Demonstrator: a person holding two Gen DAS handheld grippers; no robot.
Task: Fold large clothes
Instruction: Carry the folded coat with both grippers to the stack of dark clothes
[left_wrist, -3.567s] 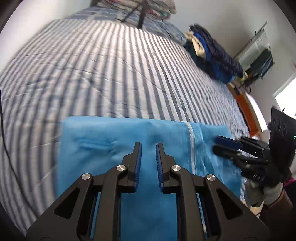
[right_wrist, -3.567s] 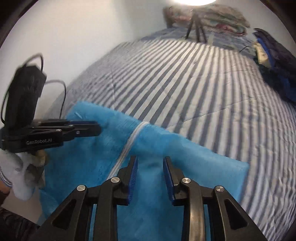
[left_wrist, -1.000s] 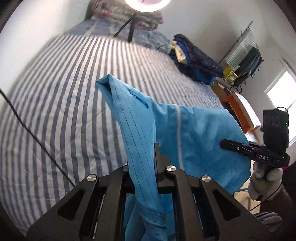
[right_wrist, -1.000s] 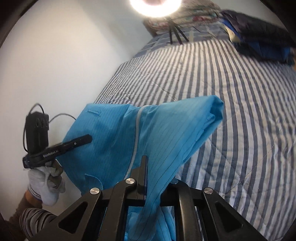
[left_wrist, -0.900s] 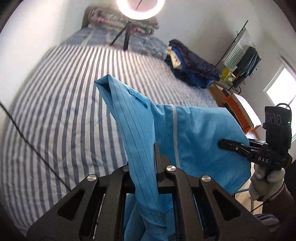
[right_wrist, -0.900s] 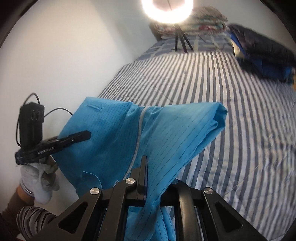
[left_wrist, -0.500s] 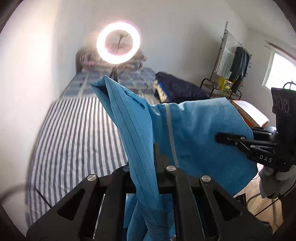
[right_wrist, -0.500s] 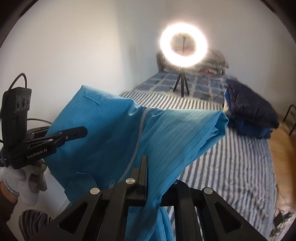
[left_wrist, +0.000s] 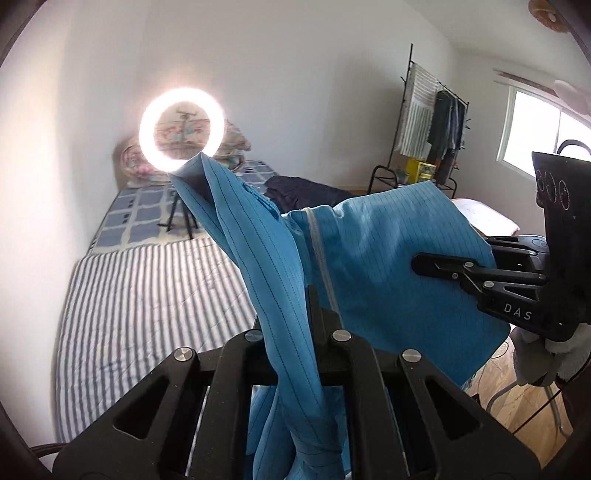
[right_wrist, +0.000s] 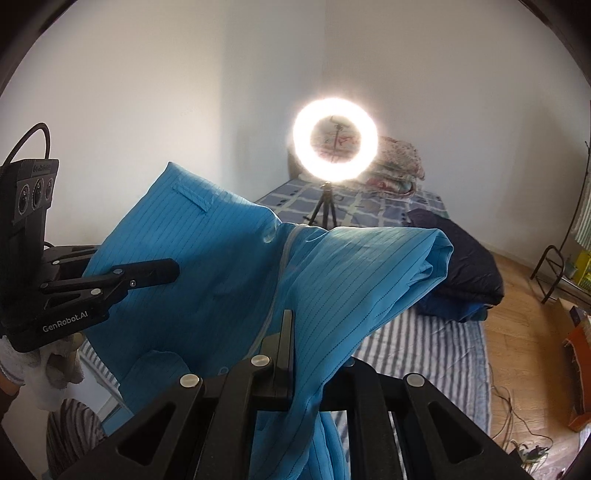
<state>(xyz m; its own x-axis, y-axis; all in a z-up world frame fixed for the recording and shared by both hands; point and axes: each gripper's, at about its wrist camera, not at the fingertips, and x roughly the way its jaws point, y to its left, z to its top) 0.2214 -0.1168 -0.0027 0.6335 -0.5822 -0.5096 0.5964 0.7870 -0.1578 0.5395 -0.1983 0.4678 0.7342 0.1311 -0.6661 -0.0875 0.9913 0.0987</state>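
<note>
A large bright blue garment with thin dark pinstripes and a white zipper hangs in the air between my two grippers, above the striped bed. My left gripper is shut on one folded edge of it; the cloth drapes over and down between the jaws. My right gripper is shut on the other edge of the garment. Each gripper shows in the other's view, the right gripper at the right and the left gripper at the left, both pinching the cloth.
A lit ring light on a tripod stands at the bed's far end, by a pile of patterned bedding. Dark blue clothes lie on the bed's right side. A clothes rack and wooden floor are at the right.
Both grippers have risen and tilted up with the garment held in them. The view now takes in the walls and ring light instead of mostly the bed. The garment hangs clear of the bed.
</note>
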